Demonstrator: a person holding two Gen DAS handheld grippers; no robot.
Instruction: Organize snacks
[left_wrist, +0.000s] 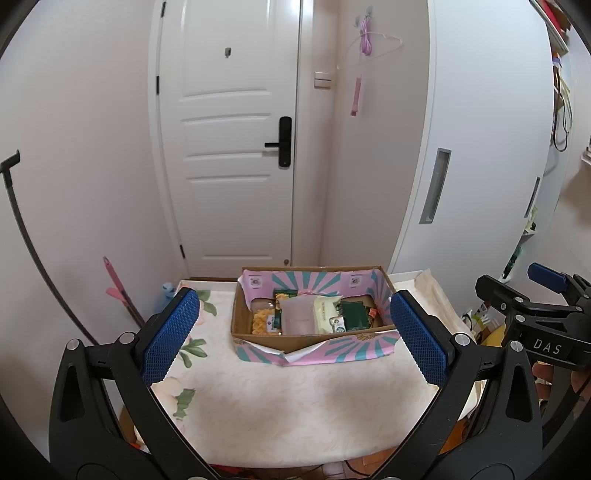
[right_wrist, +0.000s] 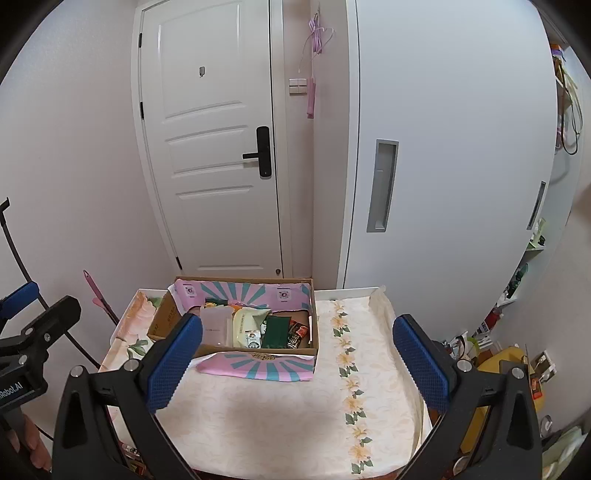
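A cardboard box (left_wrist: 258, 339) with pink and teal striped flaps sits at the far side of the small table (left_wrist: 295, 406). Inside lie several snack packets: a pale pink pouch (left_wrist: 297, 315), a cream packet (left_wrist: 327, 312), a dark green packet (left_wrist: 354, 315) and yellow snacks (left_wrist: 264, 321). The same box (right_wrist: 258, 354) shows in the right wrist view, with the pink pouch (right_wrist: 216, 325) and green packet (right_wrist: 277, 330). My left gripper (left_wrist: 293, 339) hangs open in front of the box, empty. My right gripper (right_wrist: 295, 363) is open too, empty, over the tablecloth near the box.
A floral tablecloth (right_wrist: 295, 413) covers the table. A white door (left_wrist: 229, 147) and a white sliding cabinet (right_wrist: 443, 166) stand behind. A pink broom (left_wrist: 118, 291) leans at left. Shelves and clutter, with a yellow container (right_wrist: 506, 369), fill the right side.
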